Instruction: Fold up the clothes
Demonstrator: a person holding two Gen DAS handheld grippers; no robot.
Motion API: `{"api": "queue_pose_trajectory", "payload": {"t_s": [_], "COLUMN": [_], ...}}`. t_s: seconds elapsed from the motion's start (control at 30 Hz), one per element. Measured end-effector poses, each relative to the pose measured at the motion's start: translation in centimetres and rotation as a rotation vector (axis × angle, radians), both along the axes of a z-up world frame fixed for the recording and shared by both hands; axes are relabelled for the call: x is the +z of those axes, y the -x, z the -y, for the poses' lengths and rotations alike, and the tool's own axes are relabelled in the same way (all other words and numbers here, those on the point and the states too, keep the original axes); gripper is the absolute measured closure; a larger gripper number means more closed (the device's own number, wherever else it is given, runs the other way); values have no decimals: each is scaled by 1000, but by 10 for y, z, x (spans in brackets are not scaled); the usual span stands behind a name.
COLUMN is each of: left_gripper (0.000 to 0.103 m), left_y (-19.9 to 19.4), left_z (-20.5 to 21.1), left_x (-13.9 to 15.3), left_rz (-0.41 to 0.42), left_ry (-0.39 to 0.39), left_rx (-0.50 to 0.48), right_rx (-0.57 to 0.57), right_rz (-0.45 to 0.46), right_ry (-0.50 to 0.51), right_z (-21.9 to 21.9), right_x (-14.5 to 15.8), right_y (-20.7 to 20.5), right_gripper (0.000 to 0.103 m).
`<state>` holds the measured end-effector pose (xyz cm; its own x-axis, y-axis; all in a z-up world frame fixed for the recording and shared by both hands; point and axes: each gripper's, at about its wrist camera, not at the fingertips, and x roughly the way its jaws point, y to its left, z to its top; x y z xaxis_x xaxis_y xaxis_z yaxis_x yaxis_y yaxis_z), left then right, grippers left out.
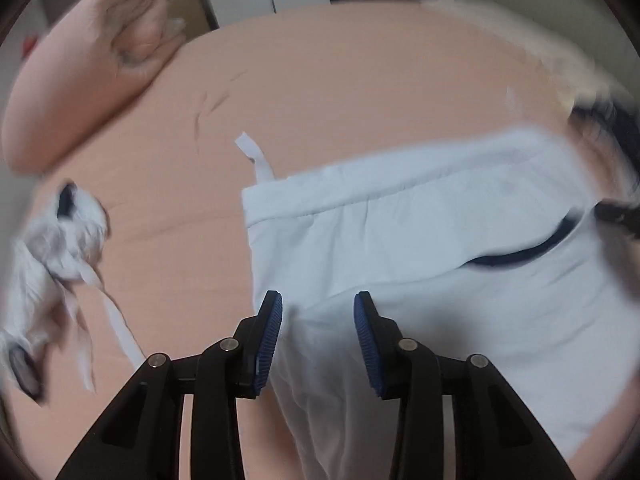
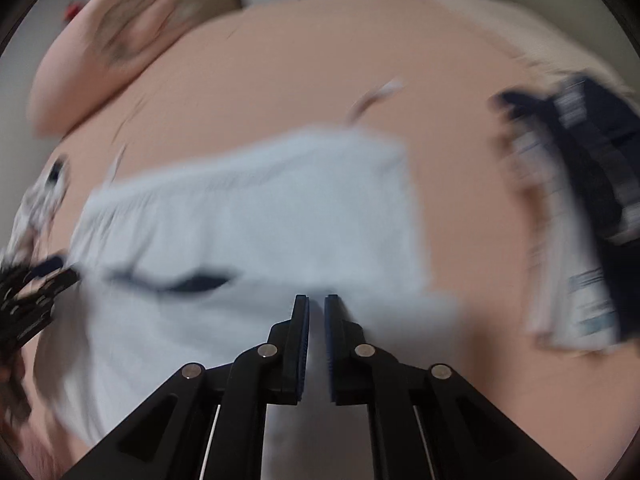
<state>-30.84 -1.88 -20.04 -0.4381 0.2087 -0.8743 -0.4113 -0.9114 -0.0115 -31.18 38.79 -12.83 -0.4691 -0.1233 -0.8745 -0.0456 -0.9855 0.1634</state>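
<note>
Lying under left gripper [image 1: 318, 300], pale shorts [image 1: 420, 248]

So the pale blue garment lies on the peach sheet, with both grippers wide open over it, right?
Not quite. Only the left gripper is wide open over the pale blue garment on the peach sheet. In the right wrist view, the right gripper has its fingers nearly closed, apparently pinching the fabric.

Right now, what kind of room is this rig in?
Most likely a bedroom. The work surface is a bed with a peach sheet, a matching pillow lies at its far left, and pale blue shorts are spread on it, with more clothes heaped at the right edge.
</note>
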Motion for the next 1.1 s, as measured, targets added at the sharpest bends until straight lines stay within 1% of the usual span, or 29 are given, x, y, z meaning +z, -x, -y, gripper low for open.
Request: {"api": "queue_pose_trajectory", "payload": {"t_s": [0.03, 0.07, 0.1, 0.17, 0.2, 0.27, 0.33, 0.37, 0.4, 0.43, 0.47, 0.53, 0.57, 0.6, 0.63, 0.67, 0.7, 0.73, 0.77, 0.8, 0.83, 0.87, 0.93, 0.97, 1.03, 1.1], "left_gripper": [69, 69, 69, 69, 68, 63, 62, 62, 62, 62, 62, 62, 60, 61, 61, 62, 62, 61, 55, 45, 41, 40, 40, 40, 40, 39], "left_y": [-9, -19, -29, -55, -63, -72, -81, -85, -89, -94, -96, -95, -95, -98, -102, -107, -112, -117, -122, -125, -129, -135, -142, -143, -143, -142], "left_z": [3, 6, 7, 2, 4, 14, 24, 30, 35, 40, 40, 29, 26, 28, 34, 40, 46, 51, 55, 58, 62, 66, 65, 65, 65, 64], "left_x": [3, 6, 6, -4, -4, 4, 12, 16, 20, 24, 20, -4, -16, -18, -8, 2, 12, 19, 18, 15, 11, 7, -4, -10, -20, -29], "left_rz": [8, 17, 19, 12, 4, -22, -48, -61, -74, -87, -76, -16, -9, -12, -27, -41, -55, -65, -56, -27, 4, 27, 52, 65, 95, 124], "left_ry": [-14, -29, -27, 12, 19, 4, -11, -18, -26, -33, -20, 49, 80, 75, 31, -12, -56, -94, -116, -125, -134, -135, -118, -130, -200, -260], "left_rx": [-17, -33, -55, -107, -109, -59, -9, 16, 41, 66, 68, 30, 20, 37, 82, 127, 173, 222, 262, 283, 292, 297, 331, 342, 348, 357], "right_rx": [7, 30, 57, 113, 148, 199, 147, 110, 51, 10, 16, 50, 63, 57, 27, -11, -61, -101, -138, -167, -190, -201, -211, -215, -225, -239], "right_rz": [-8, 9, 21, 47, 68, 93, 32, -15, -101, -181, -218, -152, -107, -48, -11, 6, -19, -40, -57, -58, -46, -28, -2, -1, -12, 6], "right_ry": [52, 91, 93, 88, 64, 22, 11, 1, -17, -17, 12, 21, 10, -21, -27, -5, 66, 110, 144, 150, 142, 132, 133, 137, 139, 141], "right_z": [-7, -9, -7, -2, 5, 15, 2, -5, -14, -22, -24, -19, -17, -17, -24, -32, -44, -53, -62, -68, -71, -73, -76, -75, -72, -69], "right_x": [8, 11, 12, 11, 3, -9, -5, 2, 22, 41, 51, 44, 35, 20, 10, 6, 12, 18, 23, 24, 21, 17, 5, 1, -5, -11], "right_y": [-4, -12, -23, -47, -62, -88, -103, -112, -124, -137, -147, -150, -151, -150, -152, -155, -163, -170, -178, -183, -186, -188, -189, -190, -189, -183], "right_gripper": [95, 95, 95, 95, 95, 96, 102, 100, 97, 91, 88, 85, 85, 85, 85, 85, 85, 85, 84, 84, 79, 74, 74, 74, 74, 72]}}
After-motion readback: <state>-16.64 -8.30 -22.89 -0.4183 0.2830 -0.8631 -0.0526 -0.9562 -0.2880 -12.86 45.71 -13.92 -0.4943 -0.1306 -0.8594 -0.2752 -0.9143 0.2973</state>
